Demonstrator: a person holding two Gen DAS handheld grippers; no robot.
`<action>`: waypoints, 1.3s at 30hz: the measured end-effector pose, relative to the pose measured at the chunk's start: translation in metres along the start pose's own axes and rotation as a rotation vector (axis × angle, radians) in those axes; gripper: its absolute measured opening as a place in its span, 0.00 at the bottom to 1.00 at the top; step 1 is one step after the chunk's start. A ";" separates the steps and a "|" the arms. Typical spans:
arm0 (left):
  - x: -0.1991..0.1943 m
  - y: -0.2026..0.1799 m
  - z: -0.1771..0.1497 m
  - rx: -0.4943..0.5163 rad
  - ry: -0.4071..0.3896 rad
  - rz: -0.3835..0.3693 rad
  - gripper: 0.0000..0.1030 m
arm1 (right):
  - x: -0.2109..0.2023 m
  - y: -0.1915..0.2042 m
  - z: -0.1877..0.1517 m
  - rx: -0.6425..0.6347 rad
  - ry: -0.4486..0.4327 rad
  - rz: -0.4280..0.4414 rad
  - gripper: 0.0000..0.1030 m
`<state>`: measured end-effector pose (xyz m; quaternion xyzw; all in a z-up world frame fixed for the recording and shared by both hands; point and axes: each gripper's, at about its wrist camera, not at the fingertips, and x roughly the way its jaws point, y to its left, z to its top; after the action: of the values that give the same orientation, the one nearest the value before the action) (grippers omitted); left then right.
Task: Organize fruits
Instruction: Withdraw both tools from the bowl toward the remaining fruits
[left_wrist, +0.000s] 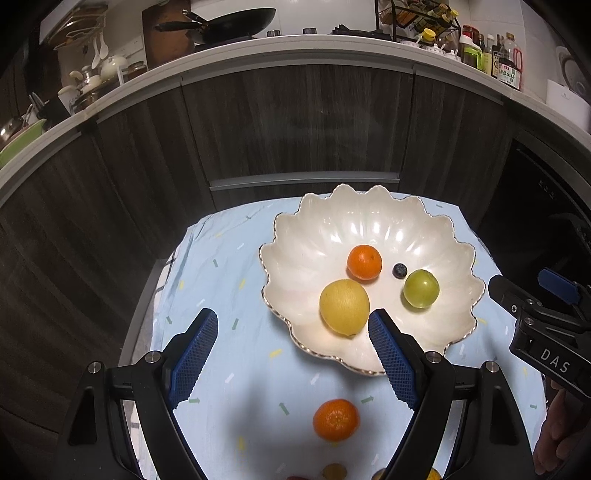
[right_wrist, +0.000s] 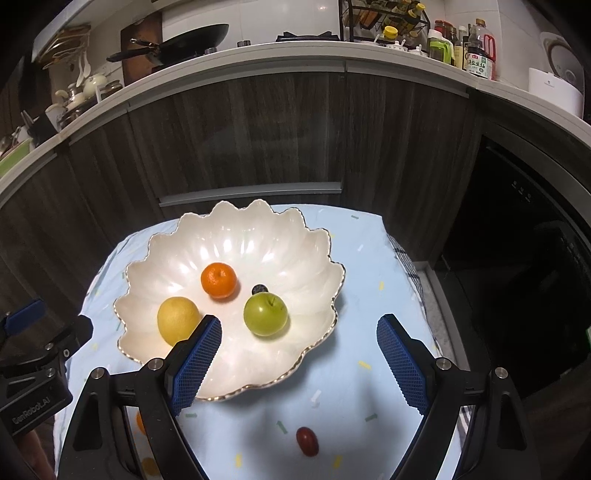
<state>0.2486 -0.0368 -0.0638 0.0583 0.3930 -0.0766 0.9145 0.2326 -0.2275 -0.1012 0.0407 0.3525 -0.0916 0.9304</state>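
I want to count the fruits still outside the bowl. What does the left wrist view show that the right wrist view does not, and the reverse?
Only the left wrist view shows a whole tangerine on the blue cloth, between the open left gripper fingers. Only the right wrist view shows a small dark red fruit on the cloth, below the open right gripper. Both show the white scalloped bowl holding a lemon, a second tangerine, a green fruit and a blueberry.
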 end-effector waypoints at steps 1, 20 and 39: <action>-0.001 0.000 -0.002 0.000 0.002 0.000 0.81 | 0.000 0.000 -0.001 -0.002 0.001 -0.001 0.84; -0.005 -0.009 -0.029 0.026 0.018 -0.005 0.81 | -0.009 -0.003 -0.033 -0.011 0.019 0.004 0.84; 0.014 -0.017 -0.063 0.043 0.072 -0.022 0.81 | 0.000 -0.006 -0.065 -0.034 0.065 -0.017 0.84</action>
<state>0.2105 -0.0440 -0.1178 0.0765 0.4244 -0.0928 0.8975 0.1898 -0.2239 -0.1499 0.0246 0.3843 -0.0920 0.9183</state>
